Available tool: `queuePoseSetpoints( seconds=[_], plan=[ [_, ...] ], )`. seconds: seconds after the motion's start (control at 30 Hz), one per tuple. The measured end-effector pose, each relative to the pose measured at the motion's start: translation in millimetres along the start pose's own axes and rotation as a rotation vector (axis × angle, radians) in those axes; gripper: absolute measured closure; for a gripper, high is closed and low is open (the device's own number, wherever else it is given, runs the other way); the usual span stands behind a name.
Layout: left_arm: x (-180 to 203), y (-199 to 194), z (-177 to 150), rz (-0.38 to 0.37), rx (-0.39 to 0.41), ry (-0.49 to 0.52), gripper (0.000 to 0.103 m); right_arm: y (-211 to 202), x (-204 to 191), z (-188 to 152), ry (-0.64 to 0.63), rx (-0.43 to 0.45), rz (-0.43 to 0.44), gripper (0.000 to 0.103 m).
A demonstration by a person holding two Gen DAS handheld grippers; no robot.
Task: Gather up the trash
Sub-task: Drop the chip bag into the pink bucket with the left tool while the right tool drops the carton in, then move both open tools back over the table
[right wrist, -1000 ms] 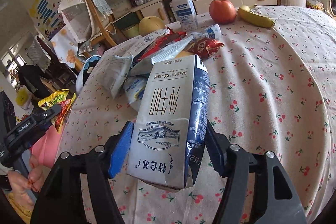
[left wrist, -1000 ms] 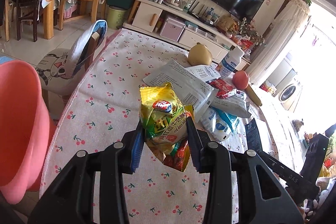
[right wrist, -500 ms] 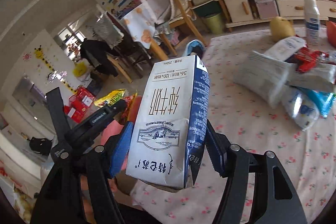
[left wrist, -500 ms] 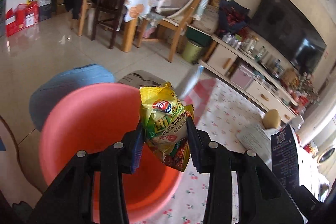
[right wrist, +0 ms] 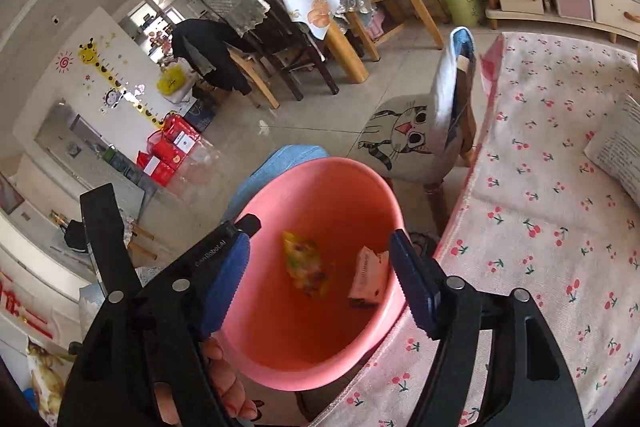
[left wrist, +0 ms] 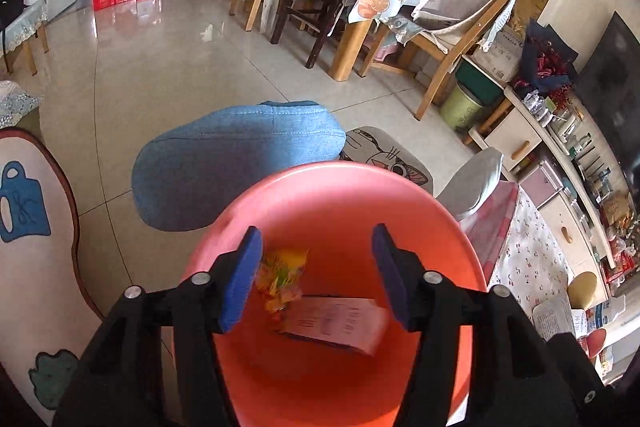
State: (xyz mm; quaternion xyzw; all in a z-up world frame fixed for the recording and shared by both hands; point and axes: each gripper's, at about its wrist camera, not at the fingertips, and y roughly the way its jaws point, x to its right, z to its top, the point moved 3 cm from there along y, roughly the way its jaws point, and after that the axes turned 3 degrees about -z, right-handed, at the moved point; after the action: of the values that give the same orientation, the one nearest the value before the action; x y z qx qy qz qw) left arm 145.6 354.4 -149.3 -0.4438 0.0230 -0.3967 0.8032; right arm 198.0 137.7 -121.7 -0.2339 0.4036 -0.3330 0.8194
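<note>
— Are you seeing both grippers over the bucket?

— Yes. The left gripper (left wrist: 316, 273) is hanging above the pink bucket (left wrist: 332, 175), pointing down into it, and its jaws are opening with nothing pinched between the blue pads. The yellow snack bag (left wrist: 282, 273) is showing blurred below them, inside the bucket, close to the left pad.

— And the other one?

— The right gripper (right wrist: 320, 275) is also spreading its jaws above the same bucket (right wrist: 320, 171). Nothing is sitting between its pads either. The milk carton (right wrist: 368, 277) is lying inside, against the wall nearest the table, and the snack bag (right wrist: 306, 265) is lying just beside it, toward the middle.

— Is the carton looking the same from the left side?

— It is showing there as a pale, blurred box (left wrist: 336, 321) low in the bucket, touching or overlapping the snack bag; I cannot tell which.

— Where is the bucket standing?

— It is sitting right at the edge of the table with the cherry-print cloth (right wrist: 552, 187), next to a chair with a cat-face cushion (right wrist: 404, 139). Fingers of a hand (right wrist: 224, 383) are showing at the bucket's near side, under the left gripper's body.

— Anything behind it?

— A blue denim knee (left wrist: 236, 155) is sticking out past the rim.
</note>
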Motion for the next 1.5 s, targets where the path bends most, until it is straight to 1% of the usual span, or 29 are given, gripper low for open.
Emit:
queuePoseSetpoints(
  seconds=[0.07,0.1,0.2,0.23,0.27,0.33,0.37,0.43,0.5,0.53,0.6,0.7,0.83,0.93,1.0,1.13,1.27,1.37,1.5],
  plan=[
    [5,-4,-2,-0.018,0.028,0.031,0.033,-13,11,-4,0.018,0.03,-0.015,0.017],
    [10,-6,-3,-0.035,0.045,0.048,0.031,-19,16,-6,0.025,0.042,-0.028,0.014],
    [28,-17,-6,-0.076,0.127,0.109,0.029,-41,36,-19,0.025,0.081,-0.083,0.012],
    [35,-23,-7,-0.095,0.163,0.136,0.026,-48,40,-23,0.019,0.094,-0.112,0.011],
    [44,-26,-9,-0.101,0.194,0.169,0.021,-54,46,-27,0.011,0.11,-0.138,0.011],
    [55,-32,-13,-0.075,0.246,0.242,0.019,-66,55,-35,-0.017,0.135,-0.184,0.01],
    [60,-33,-15,-0.057,0.256,0.264,0.019,-71,58,-39,-0.036,0.147,-0.209,0.01],
    [63,-30,-15,-0.022,0.244,0.275,0.019,-83,67,-45,-0.074,0.182,-0.254,0.009],
    [63,-23,-13,0.017,0.189,0.263,0.019,-95,74,-50,-0.108,0.228,-0.286,0.008],
    [62,-19,-13,0.025,0.156,0.258,0.019,-100,77,-52,-0.124,0.25,-0.302,0.008],
    [62,-17,-15,0.027,0.123,0.254,0.019,-112,83,-53,-0.156,0.291,-0.341,0.007],
    [64,-21,-18,0.041,0.132,0.262,0.019,-134,87,-53,-0.202,0.36,-0.389,0.005],
    [73,-20,-25,0.047,0.127,0.283,0.019,-157,92,-49,-0.248,0.428,-0.465,0.005],
    [84,-25,-30,0.023,0.127,0.286,0.019,-166,98,-44,-0.265,0.455,-0.484,0.005],
    [94,-29,-36,-0.008,0.14,0.298,0.019,-166,106,-43,-0.274,0.445,-0.494,0.005],
    [114,-32,-48,-0.07,0.138,0.316,0.018,-165,132,-45,-0.232,0.389,-0.452,0.005],
    [138,-29,-60,-0.117,0.111,0.351,0.018,-172,160,-57,-0.175,0.389,-0.429,0.005],
    [157,-34,-72,-0.148,0.13,0.402,0.018,-179,180,-58,-0.148,0.377,-0.437,0.005],
    [185,-41,-87,-0.203,0.157,0.471,0.018,-194,204,-55,-0.107,0.391,-0.451,0.005]
  ],
)
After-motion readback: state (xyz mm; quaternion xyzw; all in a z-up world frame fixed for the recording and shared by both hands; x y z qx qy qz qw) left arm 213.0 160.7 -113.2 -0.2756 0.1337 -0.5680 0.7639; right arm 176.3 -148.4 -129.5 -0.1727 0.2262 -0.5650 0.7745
